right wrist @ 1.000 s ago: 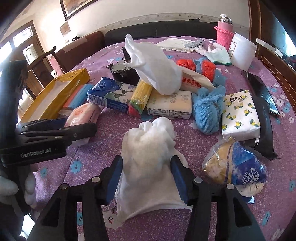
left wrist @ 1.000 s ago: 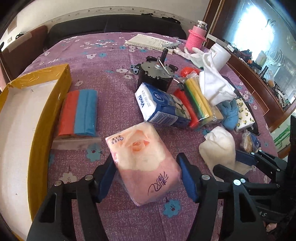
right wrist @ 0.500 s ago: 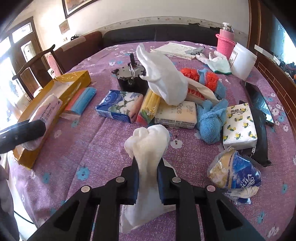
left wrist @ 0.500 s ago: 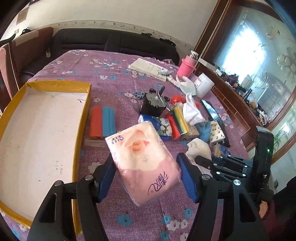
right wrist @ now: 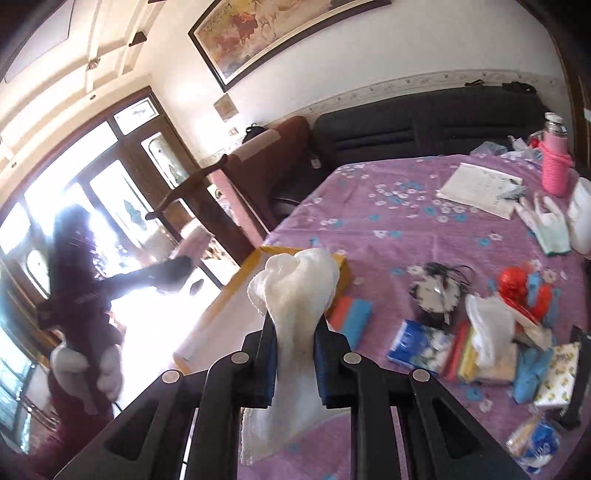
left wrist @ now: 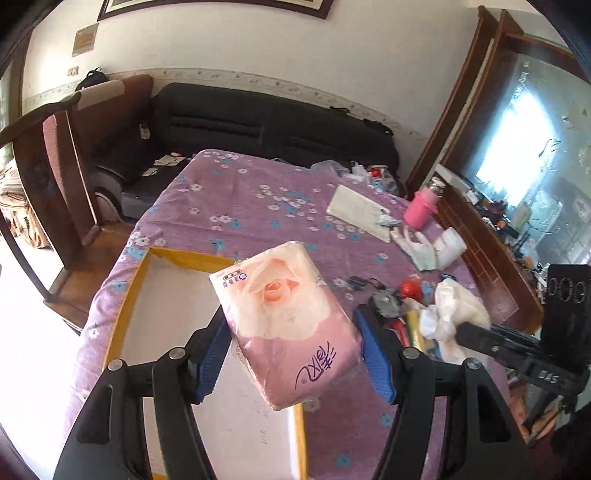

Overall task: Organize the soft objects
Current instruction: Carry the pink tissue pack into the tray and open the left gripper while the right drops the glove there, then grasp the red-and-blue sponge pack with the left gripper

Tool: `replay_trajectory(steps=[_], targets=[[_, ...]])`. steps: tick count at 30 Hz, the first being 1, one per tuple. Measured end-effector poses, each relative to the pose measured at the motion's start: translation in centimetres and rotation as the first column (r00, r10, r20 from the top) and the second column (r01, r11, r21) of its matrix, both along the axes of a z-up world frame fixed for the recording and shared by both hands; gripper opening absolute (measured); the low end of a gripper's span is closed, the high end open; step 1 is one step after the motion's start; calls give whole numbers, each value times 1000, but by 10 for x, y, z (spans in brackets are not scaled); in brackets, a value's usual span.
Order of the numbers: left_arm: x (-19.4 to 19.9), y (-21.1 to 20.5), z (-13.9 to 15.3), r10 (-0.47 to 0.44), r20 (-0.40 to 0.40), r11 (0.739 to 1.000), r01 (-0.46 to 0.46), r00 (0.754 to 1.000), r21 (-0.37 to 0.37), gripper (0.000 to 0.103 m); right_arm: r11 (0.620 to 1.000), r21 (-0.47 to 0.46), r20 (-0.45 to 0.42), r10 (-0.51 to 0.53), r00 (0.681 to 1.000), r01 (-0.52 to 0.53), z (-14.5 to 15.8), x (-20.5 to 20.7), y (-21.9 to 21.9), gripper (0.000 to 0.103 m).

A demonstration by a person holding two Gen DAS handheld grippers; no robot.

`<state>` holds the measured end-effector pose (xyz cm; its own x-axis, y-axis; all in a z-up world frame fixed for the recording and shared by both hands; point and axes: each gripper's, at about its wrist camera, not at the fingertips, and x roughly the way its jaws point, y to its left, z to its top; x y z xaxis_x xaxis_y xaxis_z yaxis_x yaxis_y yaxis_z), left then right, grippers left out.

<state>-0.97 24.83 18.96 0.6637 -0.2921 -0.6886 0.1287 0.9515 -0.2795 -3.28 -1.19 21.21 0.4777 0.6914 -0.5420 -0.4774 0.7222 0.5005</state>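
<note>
- A home's living room: a black sofa (left wrist: pixel 258 122) runs along the papered wall.
- A framed painting (right wrist: pixel 280 29) hangs above it.
- A carved wooden chair (left wrist: pixel 55 155) stands beside glazed wooden doors (right wrist: pixel 122 206).
- A flowered purple cloth covers the tabletop (left wrist: pixel 258 206).
- A wooden sideboard (left wrist: pixel 491 258) holds household clutter.

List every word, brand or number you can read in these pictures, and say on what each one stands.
Nothing can be quoted with certainty.
pink tissue pack: purple Chinese brand script and a small corner label, both illegible to me.
right gripper: white marks on its body, upside down, unclear.
blue tissue pack: print blurred.
wall plaque: too small.
</note>
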Motion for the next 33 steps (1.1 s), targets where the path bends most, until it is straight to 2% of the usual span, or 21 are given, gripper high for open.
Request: replay_trajectory(steps=[3, 8, 11, 15, 16, 17, 18, 20, 21, 24, 26, 30, 33], targets=[[40, 19, -29, 52, -39, 998, -51, 998, 21, 65, 1000, 18, -72, 21, 997, -20, -13, 40, 39, 19], [94, 43, -95, 99, -143, 993, -106, 985, -42, 65, 1000, -21, -227, 18, 974, -23, -71, 103, 93, 19], [113, 51, -121, 105, -189, 990, -121, 976, -77, 65, 997, -81, -258, -9, 966, -12, -99, 127, 111, 19], [124, 61, -139, 119, -219, 984, -144, 969, -102, 67, 988, -154, -267, -31, 963, -11, -121, 148, 131, 21], [125, 63, -141, 123, -223, 983, -149, 967, -106, 67, 985, -174, -258, -39, 965, -7, -123, 150, 134, 21], [125, 66, -143, 126, -230, 982, -154, 965, -109, 67, 982, -191, -247, -42, 968, -6, -125, 151, 135, 27], [123, 69, -142, 127, -232, 981, -156, 964, -113, 68, 978, -208, -235, -46, 971, -4, -126, 152, 136, 41], [118, 74, -140, 136, -225, 980, -165, 965, -116, 68, 979, -204, -220, -58, 974, 12, -124, 150, 132, 60], [115, 75, -136, 141, -215, 979, -168, 966, -115, 69, 982, -185, -216, -68, 974, 28, -120, 148, 125, 65], [100, 78, -126, 156, -188, 977, -180, 970, -118, 69, 987, -147, -201, -90, 975, 61, -108, 138, 102, 65], [85, 76, -116, 151, -163, 977, -172, 975, -127, 69, 982, -165, -176, -122, 977, 93, -102, 129, 82, 65], [44, 64, -95, 130, -112, 979, -145, 985, -146, 71, 940, -310, -128, -188, 974, 141, -111, 117, 59, 65], [9, 51, -84, 107, -75, 978, -118, 991, -170, 72, 915, -386, -147, -181, 972, 112, -127, 118, 63, 64]])
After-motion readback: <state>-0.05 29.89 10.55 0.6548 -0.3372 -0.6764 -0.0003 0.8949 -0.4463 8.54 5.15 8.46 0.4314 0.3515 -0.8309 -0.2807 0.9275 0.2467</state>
